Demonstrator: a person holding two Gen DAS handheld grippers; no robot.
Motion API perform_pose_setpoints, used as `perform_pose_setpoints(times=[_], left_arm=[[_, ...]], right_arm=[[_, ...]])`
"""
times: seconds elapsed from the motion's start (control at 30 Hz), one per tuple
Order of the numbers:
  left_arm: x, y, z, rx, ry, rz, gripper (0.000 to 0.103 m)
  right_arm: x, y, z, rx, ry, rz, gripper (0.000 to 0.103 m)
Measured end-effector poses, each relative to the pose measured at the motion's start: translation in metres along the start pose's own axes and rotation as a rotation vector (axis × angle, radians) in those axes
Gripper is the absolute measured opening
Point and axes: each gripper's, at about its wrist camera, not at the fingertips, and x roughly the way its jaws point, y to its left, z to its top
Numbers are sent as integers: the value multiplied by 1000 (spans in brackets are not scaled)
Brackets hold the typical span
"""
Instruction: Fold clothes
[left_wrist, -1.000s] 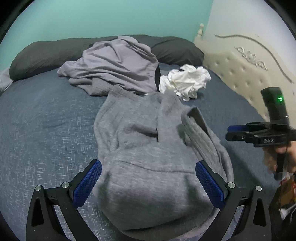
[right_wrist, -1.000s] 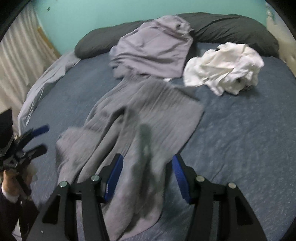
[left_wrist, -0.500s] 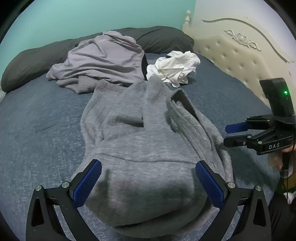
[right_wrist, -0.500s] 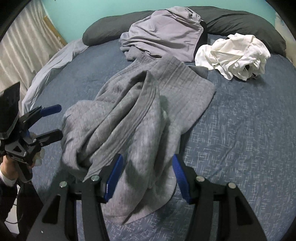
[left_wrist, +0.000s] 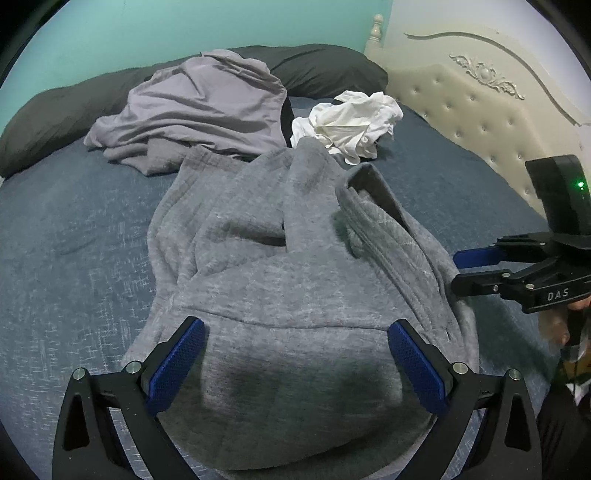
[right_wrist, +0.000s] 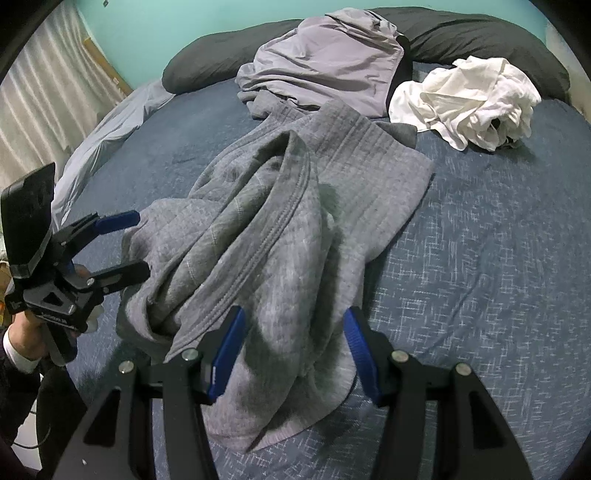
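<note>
Evidently the grey hoodie has been laid lengthwise down the middle of the bed so that it can be worked on apart from the rest: the lilac garment and the crumpled white garment lie beyond it against the dark pillow, touching only its far edge. Both tools hang over the near end of the hoodie, one on each side, which I judge suits taking hold of two points at once to spread it flat before folding. The left gripper has its jaws spread wide over the hem and pocket area with nothing pinched; the right gripper has its jaws parted, narrower, over a bunched ridge of cloth, and its pads do not look pressed on it. The hoodie is still rumpled, one side rolled over on itself, so no fold is made yet. Much is hard to read: which bundle is a sleeve and which the hood cannot be told, the near hem runs under the gripper frames, and the person shows only as a hand and cuff. The headboard is cut off by the lens edge.
</note>
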Motion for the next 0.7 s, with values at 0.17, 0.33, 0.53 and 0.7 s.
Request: perform_pose_setpoints(times=[0.17, 0.33, 0.53, 0.7], left_arm=[[0, 4, -2, -2, -12, -9, 86], [2, 0, -4, 31, -4, -12, 71], [-5, -1, -7, 19, -8, -47, 67], [-18, -20, -5, 37, -8, -89, 67]], right_arm=[[6, -2, -1, 15, 1, 3, 57], [10, 0, -2, 19, 3, 5, 57], [14, -3, -5, 43, 7, 14, 57], [8, -6, -7, 60, -5, 22, 57]])
